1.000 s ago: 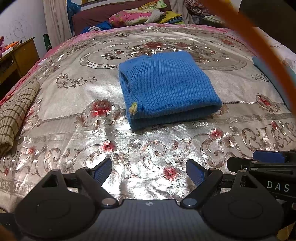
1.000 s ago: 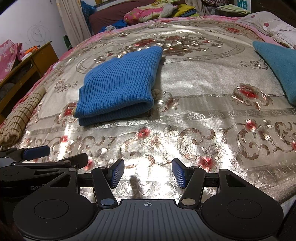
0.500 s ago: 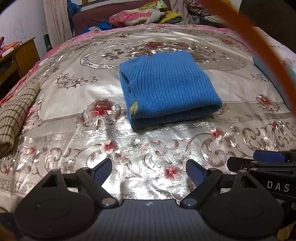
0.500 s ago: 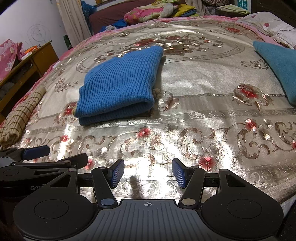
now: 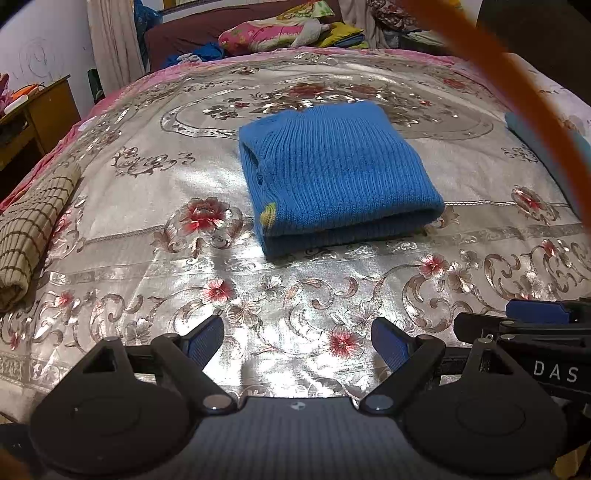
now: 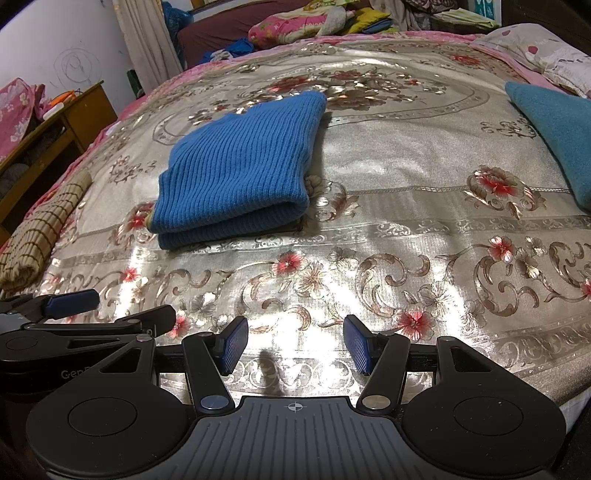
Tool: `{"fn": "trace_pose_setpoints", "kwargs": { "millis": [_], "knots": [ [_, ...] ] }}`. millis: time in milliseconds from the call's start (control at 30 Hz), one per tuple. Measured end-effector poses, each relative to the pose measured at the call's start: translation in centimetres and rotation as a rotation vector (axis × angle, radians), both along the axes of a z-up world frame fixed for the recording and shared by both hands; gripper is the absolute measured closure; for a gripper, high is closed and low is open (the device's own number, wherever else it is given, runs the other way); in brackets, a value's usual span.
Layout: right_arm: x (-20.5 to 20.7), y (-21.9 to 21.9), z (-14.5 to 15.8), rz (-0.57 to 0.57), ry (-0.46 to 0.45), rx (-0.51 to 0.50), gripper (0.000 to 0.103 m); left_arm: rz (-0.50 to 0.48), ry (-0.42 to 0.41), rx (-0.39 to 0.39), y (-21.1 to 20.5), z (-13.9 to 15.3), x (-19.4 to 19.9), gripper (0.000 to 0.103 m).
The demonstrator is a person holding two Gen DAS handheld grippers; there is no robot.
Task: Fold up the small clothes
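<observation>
A blue ribbed knit garment (image 5: 332,177) (image 6: 240,173) lies folded in a thick rectangle in the middle of the bed, its fold edge toward me. My left gripper (image 5: 297,343) hovers open over the bedspread near the bed's front edge, well short of the garment, nothing between its blue pads. My right gripper (image 6: 295,347) is open too, empty, over the front edge and to the right of the garment. Each gripper shows at the edge of the other's view: the right one (image 5: 535,317) and the left one (image 6: 74,301).
The bed wears a shiny silver floral bedspread (image 5: 147,221). A tan checked cloth roll (image 5: 29,236) (image 6: 40,236) lies at the left edge. A teal cloth (image 6: 557,129) lies at the right. Pillows and bedding (image 6: 306,22) pile at the far end; a wooden table (image 6: 62,122) stands left. An orange cord (image 5: 535,122) crosses the left wrist view.
</observation>
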State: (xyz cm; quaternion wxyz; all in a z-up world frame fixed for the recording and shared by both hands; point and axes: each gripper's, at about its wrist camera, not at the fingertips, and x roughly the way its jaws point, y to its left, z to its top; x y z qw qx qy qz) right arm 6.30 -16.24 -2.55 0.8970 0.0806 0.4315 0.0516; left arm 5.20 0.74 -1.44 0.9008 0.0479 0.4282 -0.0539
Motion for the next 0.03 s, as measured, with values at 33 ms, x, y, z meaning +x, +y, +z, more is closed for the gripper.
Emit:
{"fn": "trace_pose_setpoints", "kwargs": {
  "millis": [33],
  "knots": [
    [0.0,-0.01,0.0,0.001,0.0,0.001,0.046,0.0,0.0,0.0,0.05,0.02,-0.03,0.011]
  ]
}}
